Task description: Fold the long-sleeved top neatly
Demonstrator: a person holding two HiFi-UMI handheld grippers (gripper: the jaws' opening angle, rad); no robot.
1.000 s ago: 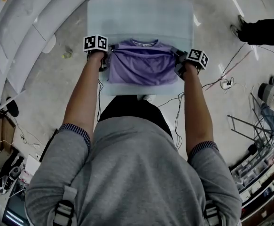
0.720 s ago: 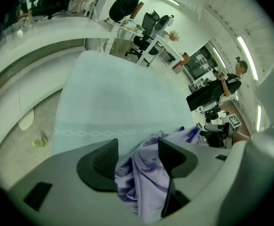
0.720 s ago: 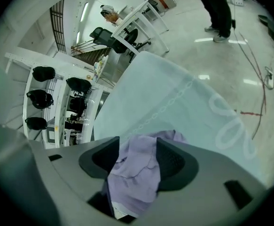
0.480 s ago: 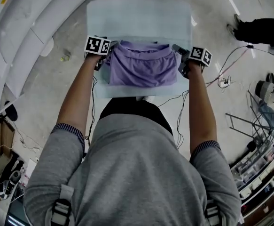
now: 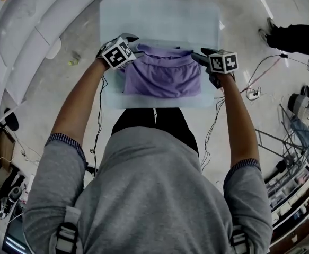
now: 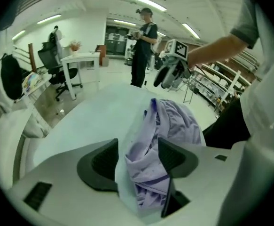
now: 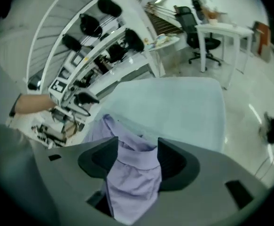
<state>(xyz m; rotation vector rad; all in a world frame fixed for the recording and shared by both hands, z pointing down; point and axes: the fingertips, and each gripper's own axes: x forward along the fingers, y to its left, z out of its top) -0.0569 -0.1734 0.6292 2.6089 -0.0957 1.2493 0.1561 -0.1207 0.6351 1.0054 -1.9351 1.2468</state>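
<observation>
Fingers of the left gripper (image 5: pixel 134 43) stand wide apart over the near-left part of the table (image 5: pixel 159 15), and they have just been opening. That gripper's own view shows bunched purple cloth lying in the gap between the pads. I think it only brushes one pad without being squeezed, though the wide lens makes that hard to judge.

The long-sleeved top (image 5: pixel 162 78) lies folded into a broad purple rectangle on the near half of the table. Its long axis runs side to side, from one gripper to the other. A darker banded edge faces away from me.

At the top's far-right corner the right gripper (image 5: pixel 199 56) has also just been opening. Its jaws stand apart with a flat fold of the cloth between them.

The only print I can make out is the black-and-white square pattern on each marker cube (image 5: pixel 117 53).

From above I get the whole outline of the fold and the cables (image 5: pixel 255 75) on the floor to the right. The left gripper view adds the room beyond: a standing person (image 6: pixel 143 46), a white desk (image 6: pixel 80 58) and an office chair (image 6: pixel 54 62). The right gripper view looks the other way, onto a white rack (image 7: pixel 104 36) holding dark things.
</observation>
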